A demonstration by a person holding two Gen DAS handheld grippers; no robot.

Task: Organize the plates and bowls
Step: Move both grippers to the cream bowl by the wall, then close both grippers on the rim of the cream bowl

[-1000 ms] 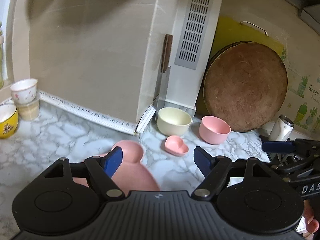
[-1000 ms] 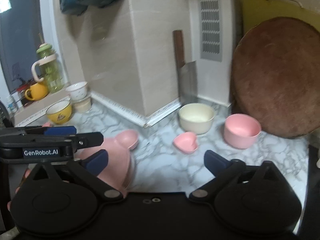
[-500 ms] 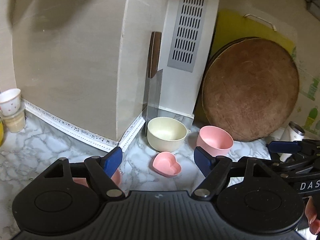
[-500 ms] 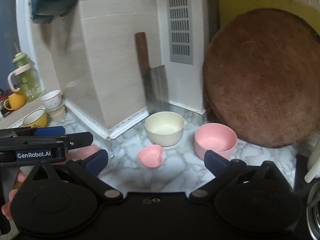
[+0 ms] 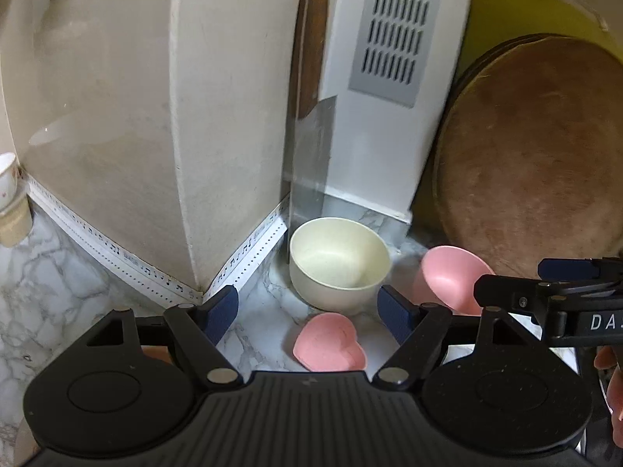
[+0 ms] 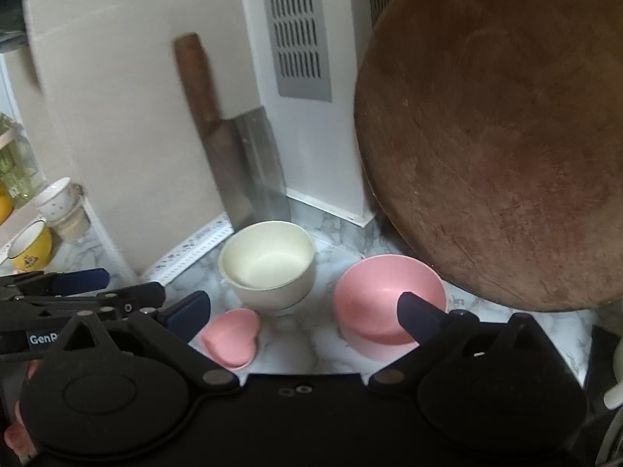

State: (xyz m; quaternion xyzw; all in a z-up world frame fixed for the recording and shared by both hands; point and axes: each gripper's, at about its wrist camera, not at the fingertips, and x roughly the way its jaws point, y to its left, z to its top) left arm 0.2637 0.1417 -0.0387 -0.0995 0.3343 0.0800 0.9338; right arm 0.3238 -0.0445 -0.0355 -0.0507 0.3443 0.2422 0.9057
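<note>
Both grippers have closed in on the cream bowl (image 5: 338, 262) and pink bowl (image 6: 389, 303); fingers apart, empty; grasping seems next.

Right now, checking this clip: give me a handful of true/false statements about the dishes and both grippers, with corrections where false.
1. The left gripper is open and holds nothing. True.
2. The cream bowl is stacked inside the pink bowl. False: they stand side by side on the marble counter, apart.
3. The pink heart-shaped dish lies in front of the cream bowl, nearer the grippers. True.
4. The right gripper is shut on the pink bowl. False: its jaws stand wide open and grip nothing.
5. A cleaver leans upright against the wall behind the cream bowl. True.
</note>
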